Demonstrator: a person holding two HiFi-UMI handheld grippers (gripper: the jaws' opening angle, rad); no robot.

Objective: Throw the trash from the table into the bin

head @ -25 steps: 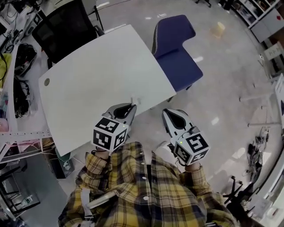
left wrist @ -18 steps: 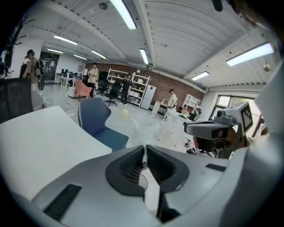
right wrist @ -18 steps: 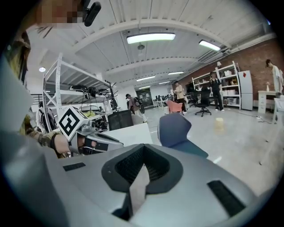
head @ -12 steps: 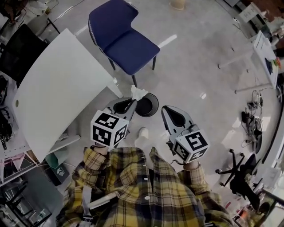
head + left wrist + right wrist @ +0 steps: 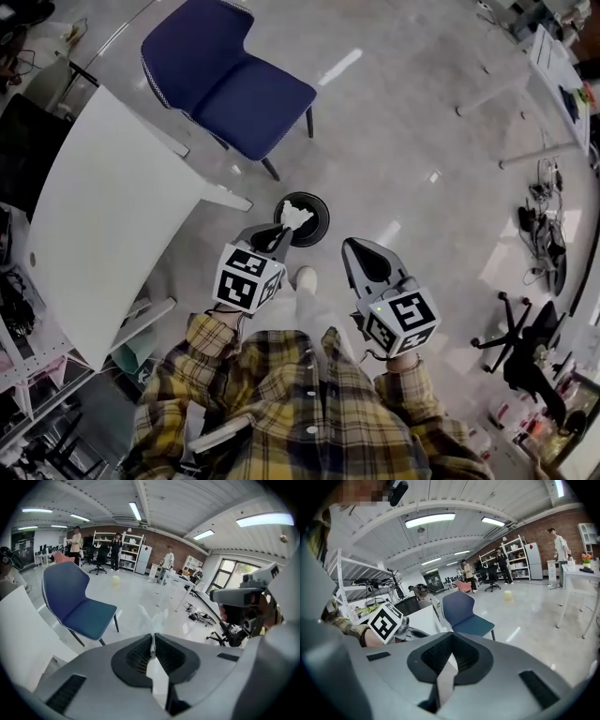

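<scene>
A crumpled white tissue (image 5: 296, 217) sticks out past the tips of my left gripper (image 5: 282, 228), which is shut on it. In the head view the tissue hangs over the round black bin (image 5: 314, 208) on the floor. The left gripper view shows the same tissue (image 5: 157, 619) pinched at the closed tips of the left gripper (image 5: 152, 638), with pale floor beyond it. To the right of the bin, my right gripper (image 5: 351, 247) is shut with nothing in it. In its own view the right gripper (image 5: 451, 635) has its jaws meeting at the tip.
The white table (image 5: 112, 216) stands to the left, its corner close to the bin. A blue chair (image 5: 234, 80) is beyond the bin. Office chair bases (image 5: 511, 328) and cables lie at the far right. People stand by distant shelves (image 5: 115, 545).
The view has swung away from the table, which slid to the left. The bin has come into sight, and my left gripper with the tissue now hangs over it. Both grippers stayed shut.
</scene>
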